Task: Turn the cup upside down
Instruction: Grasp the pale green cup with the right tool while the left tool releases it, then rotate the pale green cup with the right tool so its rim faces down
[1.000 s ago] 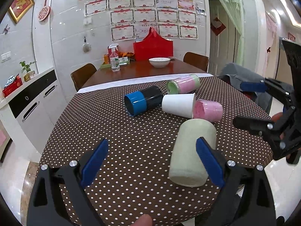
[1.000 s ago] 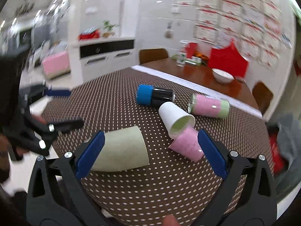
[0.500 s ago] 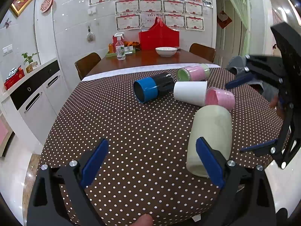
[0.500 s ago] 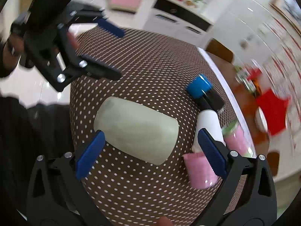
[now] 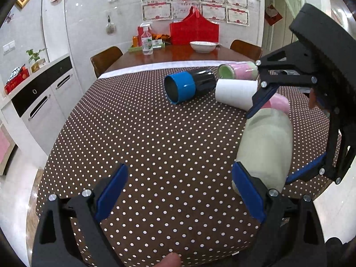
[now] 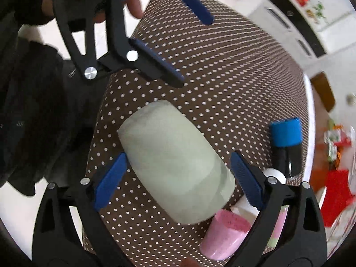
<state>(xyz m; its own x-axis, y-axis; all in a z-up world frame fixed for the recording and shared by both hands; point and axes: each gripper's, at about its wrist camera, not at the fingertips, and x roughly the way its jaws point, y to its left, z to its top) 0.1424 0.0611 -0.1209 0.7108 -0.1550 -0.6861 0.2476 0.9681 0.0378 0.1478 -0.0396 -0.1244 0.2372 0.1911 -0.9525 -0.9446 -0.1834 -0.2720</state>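
Observation:
A pale green cup lies on its side on the brown polka-dot tablecloth, near the table's right front edge. In the right wrist view the cup lies between the open fingers of my right gripper, which comes down over it from above; no pad visibly touches it. In the left wrist view my right gripper straddles the cup. My left gripper is open and empty, low over the cloth just left of the cup.
Several other cups lie on their sides beyond the green one: a blue and black cup, a white cup, a pink cup and a pink and green cup. A wooden table with a bowl stands behind.
My right gripper has swung over and come down around the green cup, looking down on it. My left gripper has moved a little left. The cup has not moved.

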